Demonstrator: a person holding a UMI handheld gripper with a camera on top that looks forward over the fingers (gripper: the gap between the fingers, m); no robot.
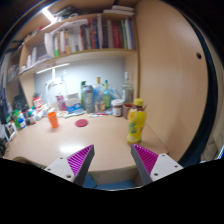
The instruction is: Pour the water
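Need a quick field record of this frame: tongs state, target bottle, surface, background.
tongs: tongs open, nothing between the fingers, pink pads facing inward
target: yellow plastic bottle with orange cap, upright, beyond the right finger
surface: light wooden desk
other: small orange cup and flat red round lid further back
background: wooden bookshelf with books

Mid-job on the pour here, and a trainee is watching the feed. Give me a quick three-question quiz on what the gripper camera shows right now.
1. True or false: the gripper is closed on the yellow bottle.
2. Where does the yellow bottle stand relative to the fingers? A) between them B) beyond them, above the right finger C) behind them
3. Fill in: above the row of bottles at the back of the table hangs a shelf of ____.

Key: 1. False; the fingers are open and hold nothing. 2. B. 3. books.
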